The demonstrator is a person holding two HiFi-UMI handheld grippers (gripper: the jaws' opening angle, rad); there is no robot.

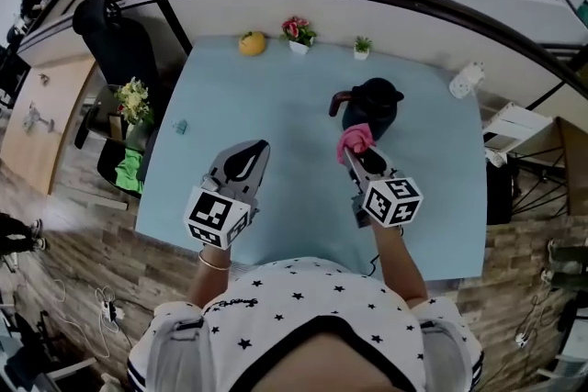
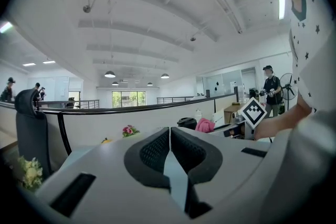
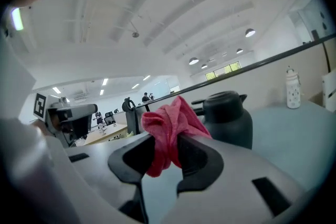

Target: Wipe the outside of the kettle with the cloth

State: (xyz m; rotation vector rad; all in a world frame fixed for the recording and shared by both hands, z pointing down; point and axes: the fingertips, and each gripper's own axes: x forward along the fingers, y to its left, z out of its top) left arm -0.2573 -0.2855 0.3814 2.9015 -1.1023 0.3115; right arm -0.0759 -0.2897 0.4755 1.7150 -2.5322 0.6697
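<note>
A black kettle (image 1: 371, 108) stands upright on the light blue table (image 1: 257, 106), right of centre; in the right gripper view the kettle (image 3: 227, 119) rises just beyond the jaws. My right gripper (image 1: 359, 153) is shut on a pink cloth (image 1: 355, 140), which bunches up against the kettle's near side. That cloth (image 3: 167, 128) fills the gap between the right jaws. My left gripper (image 1: 250, 151) hovers over the table to the kettle's left, shut with nothing between its fingers; from its own view the left gripper (image 2: 170, 139) shows jaws closed together.
Along the table's far edge sit a yellow object (image 1: 252, 42), a flower pot (image 1: 298, 32) and a small green plant (image 1: 362, 46). A white bottle (image 1: 466, 79) lies at the far right. A black chair (image 1: 119, 37) and a flower bunch (image 1: 134, 101) stand left of the table.
</note>
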